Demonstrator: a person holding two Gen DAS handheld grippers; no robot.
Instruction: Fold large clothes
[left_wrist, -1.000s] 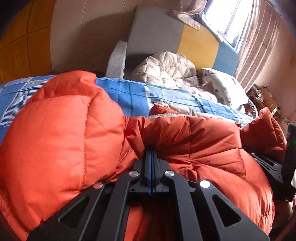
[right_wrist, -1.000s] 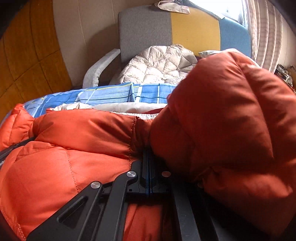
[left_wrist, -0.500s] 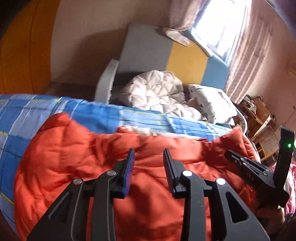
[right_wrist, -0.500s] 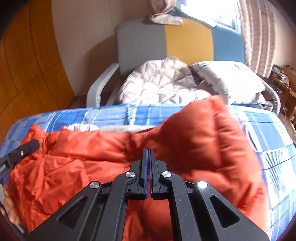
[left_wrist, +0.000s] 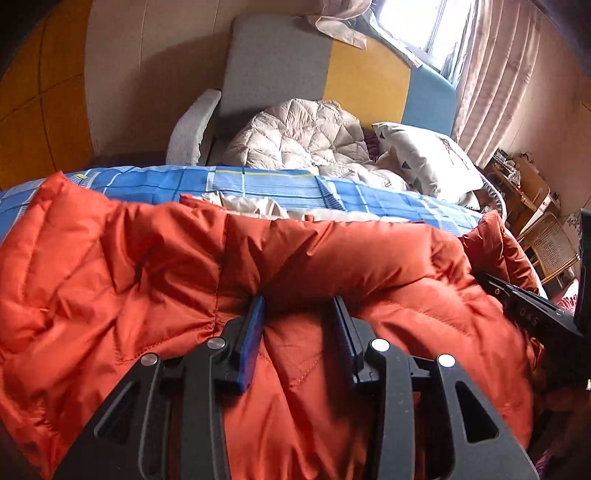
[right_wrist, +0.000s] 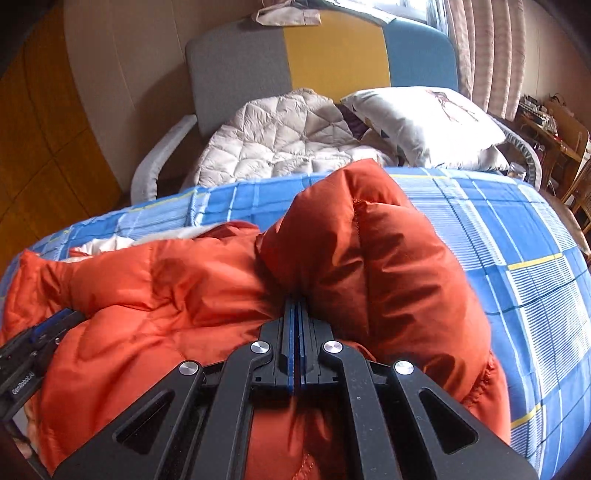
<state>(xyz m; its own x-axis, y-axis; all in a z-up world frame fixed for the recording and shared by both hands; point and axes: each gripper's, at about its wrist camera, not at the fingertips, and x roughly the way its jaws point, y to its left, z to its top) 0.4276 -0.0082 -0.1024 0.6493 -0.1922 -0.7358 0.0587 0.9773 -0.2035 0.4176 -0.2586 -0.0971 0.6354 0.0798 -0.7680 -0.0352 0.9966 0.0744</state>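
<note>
Left wrist view: the orange puffer jacket (left_wrist: 295, 266) fills the lower half of the frame, spread over a bed with a blue checked sheet (left_wrist: 258, 184). A pale lining (left_wrist: 251, 205) shows along the jacket's upper edge. The left gripper (left_wrist: 299, 314) sits at lower centre with its jaws opening; the blue pads stand apart, orange fabric lies between them, and neither pad presses on it. At the right edge of the frame the right gripper (left_wrist: 524, 310) reaches in over the jacket.

In the right wrist view the jacket (right_wrist: 166, 288) covers the lower left and centre of the frame. One padded part, likely a sleeve (right_wrist: 369, 266), rises in a bulge from centre toward the upper middle, lying over the blue sheet (right_wrist: 517, 240). The right gripper (right_wrist: 297, 310) has its pads pressed together at the base of that bulge; a thin fold of the jacket seems pinched there, though the fabric hides the tips. The left gripper (right_wrist: 44, 332) shows at the lower left edge, on the jacket.

Beyond the bed, in the upper part of both frames, stands a sofa (left_wrist: 280, 66) with grey, yellow and blue back panels. On it lie a cream quilted coat (left_wrist: 295, 140) and a white pillow (left_wrist: 424, 162). Curtains (left_wrist: 495, 74) hang at the upper right.
</note>
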